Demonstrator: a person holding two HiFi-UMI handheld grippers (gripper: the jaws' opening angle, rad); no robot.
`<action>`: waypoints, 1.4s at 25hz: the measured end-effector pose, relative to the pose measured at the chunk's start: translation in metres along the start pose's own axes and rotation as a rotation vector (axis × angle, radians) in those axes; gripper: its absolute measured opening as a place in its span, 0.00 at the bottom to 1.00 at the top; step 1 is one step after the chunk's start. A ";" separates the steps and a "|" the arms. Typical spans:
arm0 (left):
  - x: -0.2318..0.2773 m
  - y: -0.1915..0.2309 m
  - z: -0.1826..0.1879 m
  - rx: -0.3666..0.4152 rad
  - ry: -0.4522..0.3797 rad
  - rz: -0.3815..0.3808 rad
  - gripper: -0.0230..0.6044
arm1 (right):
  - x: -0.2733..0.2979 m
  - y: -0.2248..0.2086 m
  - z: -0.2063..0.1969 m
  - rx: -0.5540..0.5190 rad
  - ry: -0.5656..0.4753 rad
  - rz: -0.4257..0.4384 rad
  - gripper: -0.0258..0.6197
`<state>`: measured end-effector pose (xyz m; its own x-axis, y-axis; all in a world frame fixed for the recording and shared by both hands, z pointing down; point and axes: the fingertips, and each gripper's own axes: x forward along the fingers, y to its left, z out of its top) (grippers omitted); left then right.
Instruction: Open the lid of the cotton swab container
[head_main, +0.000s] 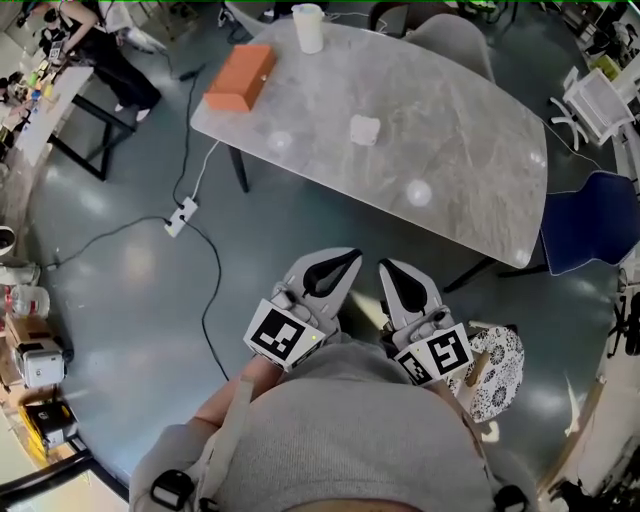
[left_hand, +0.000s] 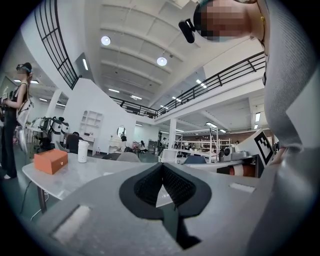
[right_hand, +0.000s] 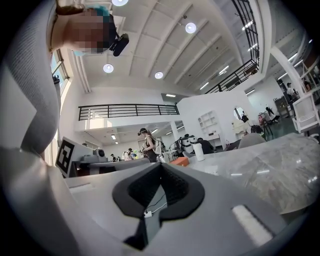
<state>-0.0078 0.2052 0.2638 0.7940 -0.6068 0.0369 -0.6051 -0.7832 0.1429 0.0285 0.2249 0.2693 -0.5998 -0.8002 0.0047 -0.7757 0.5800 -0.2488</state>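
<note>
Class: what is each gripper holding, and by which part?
Nothing: the left gripper and the right gripper both have jaws shut and empty.

Bright, even light comes from round ceiling lamps (left_hand: 161, 61), which glare as pale spots on the marble counter (head_main: 460, 150). Both gripper views bend strongly toward dark, blurred edges.

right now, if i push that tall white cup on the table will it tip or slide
The white cup stands upright, taller than wide, so a high push would probably tip it. The table top looks polished, with lamp glare, so a low push likely slides it. It stands near the far edge and could fall off.
</note>
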 end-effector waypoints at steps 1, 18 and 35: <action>-0.001 0.001 0.000 0.002 0.006 0.002 0.03 | 0.001 0.001 0.000 0.001 -0.001 0.002 0.04; 0.048 0.053 0.011 0.008 -0.034 -0.050 0.03 | 0.057 -0.045 0.017 -0.044 -0.025 -0.037 0.04; 0.129 0.156 0.034 0.005 -0.031 -0.095 0.03 | 0.163 -0.114 0.041 -0.037 -0.023 -0.074 0.04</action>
<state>-0.0022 -0.0001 0.2574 0.8457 -0.5336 -0.0075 -0.5276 -0.8381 0.1389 0.0272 0.0224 0.2588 -0.5359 -0.8443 -0.0005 -0.8250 0.5237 -0.2123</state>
